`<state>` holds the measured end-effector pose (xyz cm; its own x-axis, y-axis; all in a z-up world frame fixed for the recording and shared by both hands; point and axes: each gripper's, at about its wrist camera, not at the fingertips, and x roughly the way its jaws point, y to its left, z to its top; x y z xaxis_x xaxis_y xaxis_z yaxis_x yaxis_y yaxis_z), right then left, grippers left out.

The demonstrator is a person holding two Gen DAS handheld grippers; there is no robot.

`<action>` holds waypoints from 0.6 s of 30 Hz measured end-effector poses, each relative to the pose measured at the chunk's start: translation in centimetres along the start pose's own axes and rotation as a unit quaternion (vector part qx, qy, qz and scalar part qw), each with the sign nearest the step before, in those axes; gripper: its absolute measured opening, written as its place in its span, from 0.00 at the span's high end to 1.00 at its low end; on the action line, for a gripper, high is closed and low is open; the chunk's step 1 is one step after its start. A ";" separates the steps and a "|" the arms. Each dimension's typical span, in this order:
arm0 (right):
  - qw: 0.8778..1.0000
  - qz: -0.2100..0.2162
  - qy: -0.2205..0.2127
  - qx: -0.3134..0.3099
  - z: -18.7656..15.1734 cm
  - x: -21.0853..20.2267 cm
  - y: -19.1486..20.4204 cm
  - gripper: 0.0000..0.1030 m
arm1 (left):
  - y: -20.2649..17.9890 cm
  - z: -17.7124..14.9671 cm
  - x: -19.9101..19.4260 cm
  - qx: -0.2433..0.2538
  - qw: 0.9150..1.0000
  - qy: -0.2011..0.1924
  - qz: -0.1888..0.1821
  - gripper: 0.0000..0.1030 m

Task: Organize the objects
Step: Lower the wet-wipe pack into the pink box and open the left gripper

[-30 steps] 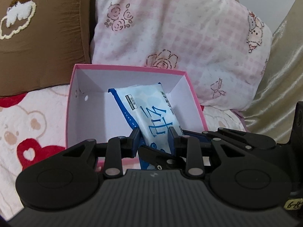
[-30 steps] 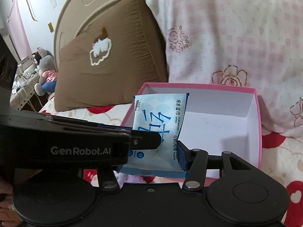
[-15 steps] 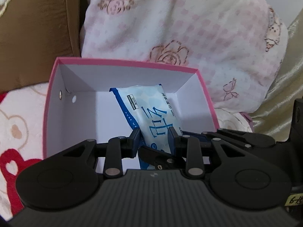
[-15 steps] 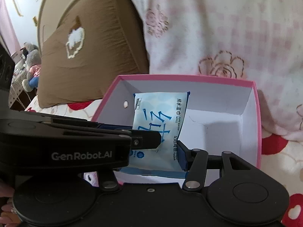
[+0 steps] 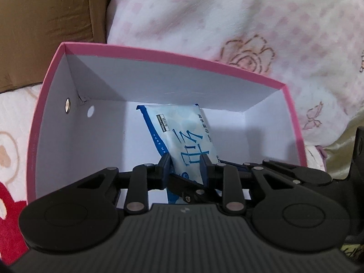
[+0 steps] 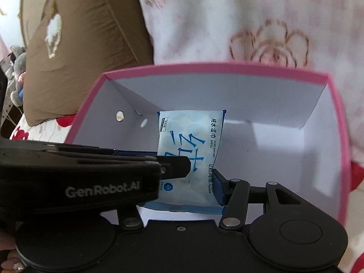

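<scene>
Brown cushion [image 5: 52, 11]: far left, upright against the headboard, behind the box

Bedspread [image 5: 13, 118]: white with red hearts and bears, under the box

Pink box [image 5: 159, 53]: white inside, open top, on the bed just before the cushions; fills far more of both views than a second ago, so both hand-held grippers have come down and forward toward it

Packet of wipes [image 5: 184, 138]: blue and white, now down inside the box, top edge below the far rim and close to the far wall; a second ago only partly inside; whether its lower end rests on the box floor cannot be told

Left hand-held gripper [image 5: 185, 165]: nearly pressed together, pinching the packet's narrow lower part; jaws have just closed a little further, packet between them

Right hand-held gripper [image 6: 200, 177]: set wider, one pad flat against the packet's right edge, other side hidden by the left one crossing in front; likely sharing the hold

Pink-checked pillow [image 5: 227, 22]: right of the cushion, behind the box

Judgement: placing nearly done; remaining, lower to the floor, let go, withdraw without snagging the rim
</scene>
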<state>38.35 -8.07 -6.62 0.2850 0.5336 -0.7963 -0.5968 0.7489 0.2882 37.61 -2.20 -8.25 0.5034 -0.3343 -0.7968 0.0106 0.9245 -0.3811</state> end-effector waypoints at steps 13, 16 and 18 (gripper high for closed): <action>0.998 -0.041 0.052 -0.003 0.5 2.3 0.2 0.45 | 0.9 0.2 3.3 -0.029 0.999 0.033 0.018 0.80; 0.997 -0.027 0.064 0.016 0.4 2.3 -0.6 0.43 | 1.1 0.1 3.5 -0.031 0.999 0.038 0.017 0.83; 0.997 -0.021 0.067 0.017 0.2 2.2 -1.0 0.41 | 1.5 0.0 3.5 -0.046 0.998 0.035 0.010 0.84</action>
<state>39.73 -7.56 -8.56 0.2055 0.4463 -0.8710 -0.5593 0.7839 0.2697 39.38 -1.92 -11.59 0.4413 -0.3315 -0.8339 -0.0795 0.9111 -0.4044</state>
